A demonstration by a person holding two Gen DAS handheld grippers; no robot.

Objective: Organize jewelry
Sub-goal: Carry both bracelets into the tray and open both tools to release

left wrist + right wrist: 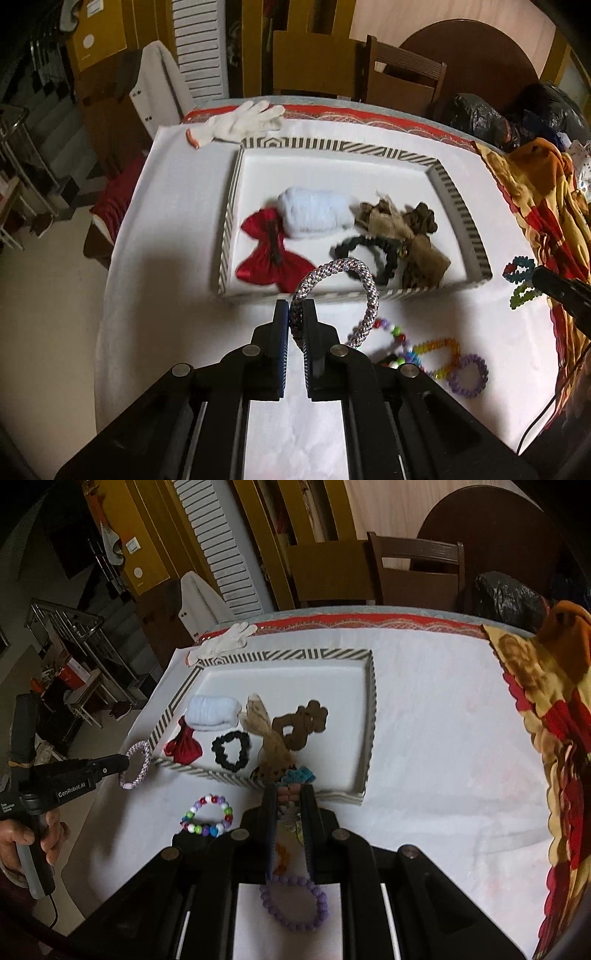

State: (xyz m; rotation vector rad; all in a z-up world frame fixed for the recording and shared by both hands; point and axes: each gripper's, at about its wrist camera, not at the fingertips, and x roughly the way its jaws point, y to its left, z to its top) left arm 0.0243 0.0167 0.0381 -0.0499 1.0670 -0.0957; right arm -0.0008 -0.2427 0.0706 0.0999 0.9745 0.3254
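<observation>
Left fingers [295, 314] pinch braided bracelet [354, 280] | tilted downward above table [166, 258]

left hand-held gripper [295, 314] | clamps braided bracelet [354, 280] | before striped tray [458, 206]

Worktop [436, 738] w/ white cloth, red patterned strip along far edge. Striped tray [371, 716] sits mid-worktop twd the far-left corner; white glove [225, 640] just beyond it at far edge, orange/red blanket [546, 709] heaped along right edge. Near edge, in front of tray: multicolour bead bracelet [208, 816], purple bead bracelet [295, 904], orange bead loop [439, 350], purple coil tie [468, 374].
</observation>
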